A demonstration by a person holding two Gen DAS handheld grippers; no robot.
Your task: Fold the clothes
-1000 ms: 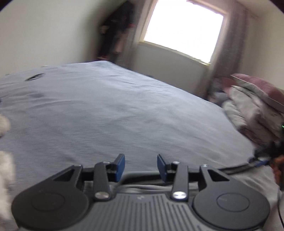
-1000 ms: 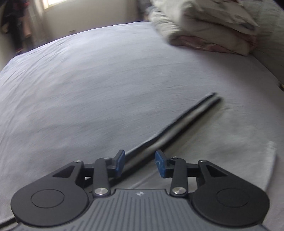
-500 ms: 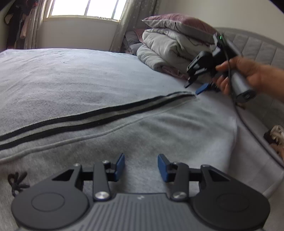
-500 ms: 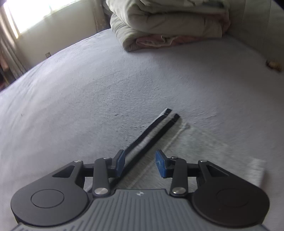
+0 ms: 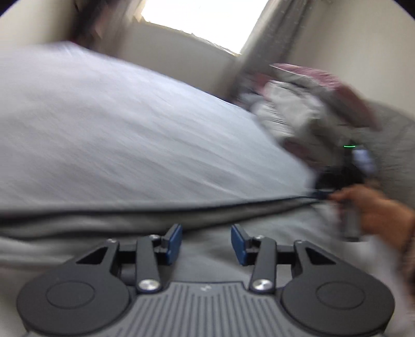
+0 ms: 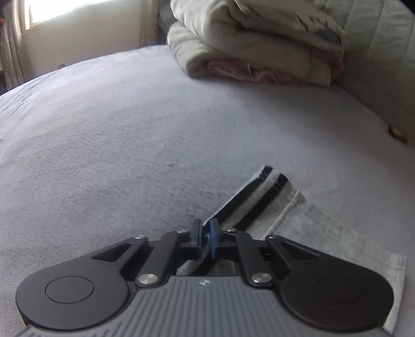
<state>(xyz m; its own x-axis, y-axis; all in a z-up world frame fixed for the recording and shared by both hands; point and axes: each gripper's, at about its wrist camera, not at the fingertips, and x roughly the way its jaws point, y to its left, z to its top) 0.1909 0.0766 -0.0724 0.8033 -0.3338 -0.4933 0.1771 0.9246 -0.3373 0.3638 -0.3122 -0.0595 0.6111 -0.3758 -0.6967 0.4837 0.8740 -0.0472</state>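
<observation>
Garment: grey garment [image 6: 329,233] with two black stripes lies flat on the bed [image 6: 129,134], lower right of the right wrist view.
Right hand-held gripper [image 6: 205,237]: jaws pinched together on the striped edge.
Left hand-held gripper [image 5: 206,242]: jaws apart, nothing between them, over the grey cloth.
Hand [image 5: 376,210]: right edge of the blurred left view, apparently at the stripe's end.
Surroundings: folded bedding [image 6: 259,51] stacked at the upper right; window [image 5: 207,20] at top.
</observation>
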